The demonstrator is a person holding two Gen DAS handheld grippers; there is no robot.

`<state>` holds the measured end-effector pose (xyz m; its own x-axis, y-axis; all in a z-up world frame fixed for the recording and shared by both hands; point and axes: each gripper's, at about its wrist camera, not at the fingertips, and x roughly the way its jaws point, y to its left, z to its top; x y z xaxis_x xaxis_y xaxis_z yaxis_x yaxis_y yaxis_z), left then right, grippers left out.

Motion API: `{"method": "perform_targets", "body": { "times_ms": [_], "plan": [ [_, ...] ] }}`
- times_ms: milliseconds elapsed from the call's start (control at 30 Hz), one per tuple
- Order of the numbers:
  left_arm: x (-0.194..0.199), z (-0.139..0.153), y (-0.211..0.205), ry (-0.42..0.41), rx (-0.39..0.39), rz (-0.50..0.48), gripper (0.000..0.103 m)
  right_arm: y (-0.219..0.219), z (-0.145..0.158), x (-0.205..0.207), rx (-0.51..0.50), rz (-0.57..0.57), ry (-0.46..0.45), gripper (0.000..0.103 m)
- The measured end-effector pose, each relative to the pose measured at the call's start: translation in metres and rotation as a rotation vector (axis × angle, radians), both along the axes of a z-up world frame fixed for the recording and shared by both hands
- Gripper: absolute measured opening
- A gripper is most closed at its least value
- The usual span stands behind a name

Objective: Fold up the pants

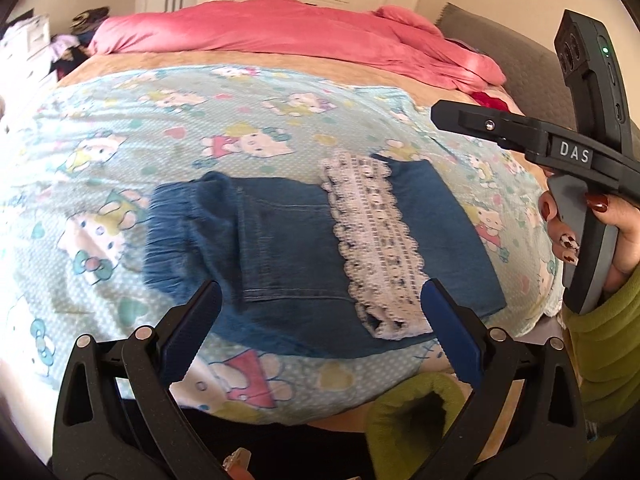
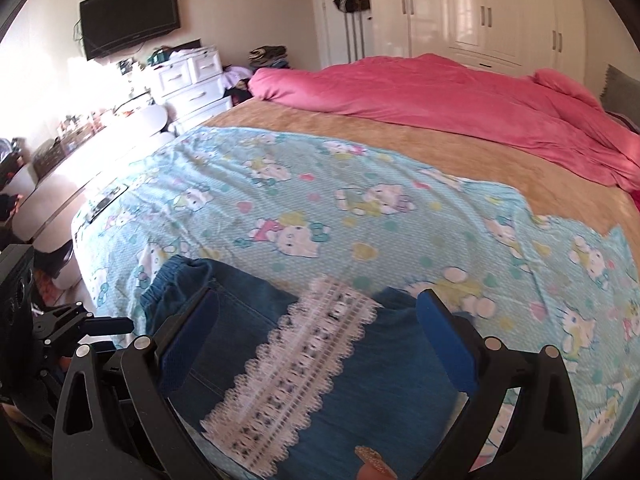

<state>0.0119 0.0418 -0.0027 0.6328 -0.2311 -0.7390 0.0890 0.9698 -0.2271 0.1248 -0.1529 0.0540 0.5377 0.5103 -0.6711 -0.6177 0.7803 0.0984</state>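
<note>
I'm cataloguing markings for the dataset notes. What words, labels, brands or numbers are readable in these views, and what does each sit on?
"DAS": white letters on a small plate on the right gripper, seen in the left wrist view.
Cartoon sheet: pictures only, no readable words.
Pants and lace trim: no readable label.
TV: any brand mark too small to read.

Home bedroom.
A bed (image 2: 400, 152) with pink duvet (image 2: 460, 108), white wardrobe (image 2: 480, 12), drawer units (image 2: 192, 80) and a wall-mounted television (image 2: 130, 16).

Blue denim pants (image 1: 288, 240) lie folded flat, white lace cuff across the top. They rest just beyond both grippers' fingers, untouched.
</note>
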Motion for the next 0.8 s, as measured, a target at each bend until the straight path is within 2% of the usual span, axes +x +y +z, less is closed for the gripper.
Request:
{"method": "perform_targets", "body": {
  "times_ms": [567,800],
  "plan": [
    [0.005,-0.027,0.062,0.068,-0.084,0.165,0.093,0.087,-0.024,0.017,-0.087,0.170,0.066,0.098],
    [0.009,-0.040,0.065,0.092,-0.111,0.163,0.093,0.119,-0.039,0.024,-0.111,0.276,0.123,0.098]
  ]
}}
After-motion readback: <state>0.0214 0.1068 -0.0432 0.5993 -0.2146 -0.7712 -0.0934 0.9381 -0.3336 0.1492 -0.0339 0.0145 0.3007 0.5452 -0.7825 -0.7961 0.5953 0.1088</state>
